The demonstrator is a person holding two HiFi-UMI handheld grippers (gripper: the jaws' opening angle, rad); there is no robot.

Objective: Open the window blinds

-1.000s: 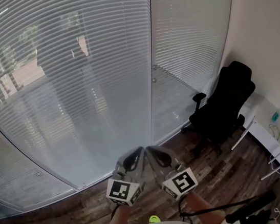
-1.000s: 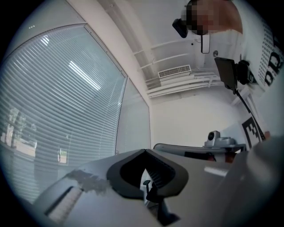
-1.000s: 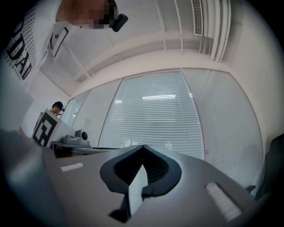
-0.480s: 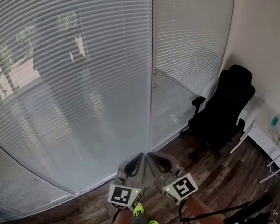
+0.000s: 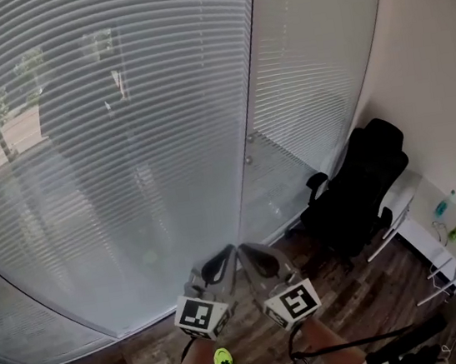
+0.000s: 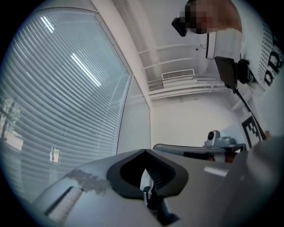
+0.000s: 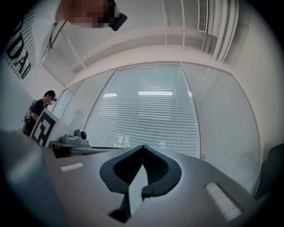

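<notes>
**Q:** Where are the white horizontal-slat window blinds point(image 5: 106, 152)?

**A:** They hang lowered across the tall glass panels straight ahead. Outdoor shapes show faintly between the slats.

**Q:** How are the two grippers held?

**A:** The left gripper point(image 5: 229, 252) and the right gripper point(image 5: 244, 251) sit side by side, low at centre. Their tips point toward the blinds and are clear of them. Each gripper's jaws are pressed together, with nothing between them.

**Q:** What else is shown?

**A:** A black office chair point(image 5: 356, 193) stands on the dark wood-plank floor point(image 5: 151, 356) at right. It is near a white desk point(image 5: 437, 232) against the wall.
</notes>
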